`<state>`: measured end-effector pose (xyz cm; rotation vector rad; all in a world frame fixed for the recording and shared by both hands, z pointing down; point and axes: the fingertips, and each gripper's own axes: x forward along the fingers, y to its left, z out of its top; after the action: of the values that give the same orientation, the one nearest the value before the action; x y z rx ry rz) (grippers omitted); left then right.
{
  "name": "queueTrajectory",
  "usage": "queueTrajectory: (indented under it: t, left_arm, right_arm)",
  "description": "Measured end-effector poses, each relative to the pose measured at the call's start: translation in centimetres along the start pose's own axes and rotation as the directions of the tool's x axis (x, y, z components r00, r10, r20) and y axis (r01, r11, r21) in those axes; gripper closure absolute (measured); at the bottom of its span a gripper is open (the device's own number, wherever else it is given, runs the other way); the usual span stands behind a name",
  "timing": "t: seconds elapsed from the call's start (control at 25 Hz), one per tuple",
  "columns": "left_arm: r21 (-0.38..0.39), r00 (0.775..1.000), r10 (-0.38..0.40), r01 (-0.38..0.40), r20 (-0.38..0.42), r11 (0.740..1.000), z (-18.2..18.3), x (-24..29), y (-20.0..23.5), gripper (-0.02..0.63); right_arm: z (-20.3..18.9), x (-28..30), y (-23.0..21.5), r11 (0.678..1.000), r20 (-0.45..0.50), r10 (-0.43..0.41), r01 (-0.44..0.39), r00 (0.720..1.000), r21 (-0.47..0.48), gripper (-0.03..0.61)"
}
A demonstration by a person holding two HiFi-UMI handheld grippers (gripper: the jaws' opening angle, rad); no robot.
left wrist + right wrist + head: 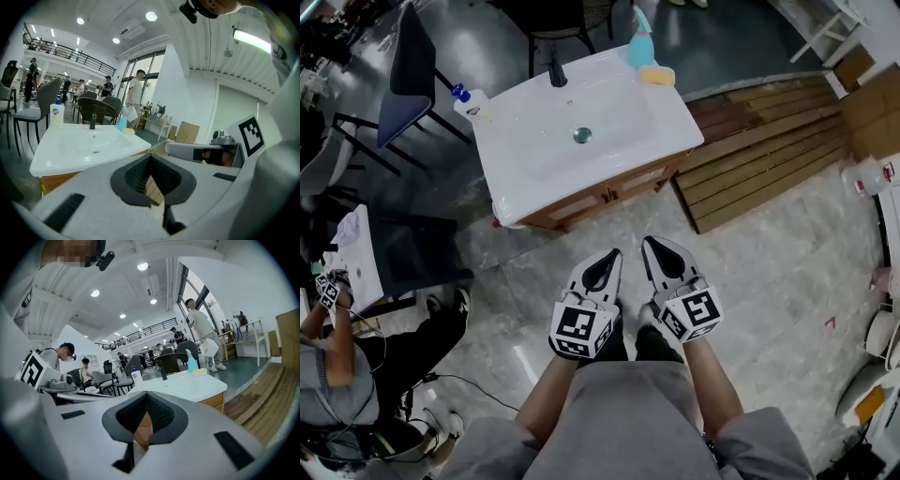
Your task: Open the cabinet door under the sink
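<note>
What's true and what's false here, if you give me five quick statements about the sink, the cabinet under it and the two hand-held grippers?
1. The cabinet doors under the sink are closed. True.
2. The left hand-held gripper grips a cabinet handle. False: it is shut on nothing, well short of the cabinet.
3. A yellow sponge lies on a sink corner beside a blue bottle. True.
4. The faucet is white. False: it is black.
5. The right hand-held gripper is wide open. False: its jaws are together.
</note>
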<state>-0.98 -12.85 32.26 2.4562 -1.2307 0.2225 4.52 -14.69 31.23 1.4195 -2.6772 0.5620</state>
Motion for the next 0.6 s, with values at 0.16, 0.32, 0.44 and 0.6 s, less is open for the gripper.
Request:
queueTrajectory:
  t: [0.16,0.32,0.44,0.6]
  left_arm:
    - [-0.018,0.999,-0.038,0.038,-0.020,0.999,-1.0,1.1,2.2,0.609]
    - [-0.019,0.998,-0.061,0.061,-0.034,0.998,-2.1,2.4,4.3,0.609]
    - [-0.023,0.997,-0.066,0.065,-0.048,0.998,-3.3,3.6,5.7,0.609]
    - [-0.031,0.995,-0.067,0.065,-0.071,0.997,-5.2,5.4,7.3,0.609]
  right_arm:
    - [-1.0,2.5,-0.4,0.999,-0.017,-0.034,0.034,0.999,-0.003,0.569]
    - [-1.9,4.7,-0.8,0.999,-0.024,-0.054,0.053,0.998,-0.011,0.568]
    - [-3.2,6.1,-1.4,0.998,-0.041,-0.054,0.054,0.998,-0.022,0.568]
    - [-5.0,8.0,-2.7,0.999,-0.057,-0.053,0.053,0.997,-0.012,0.568]
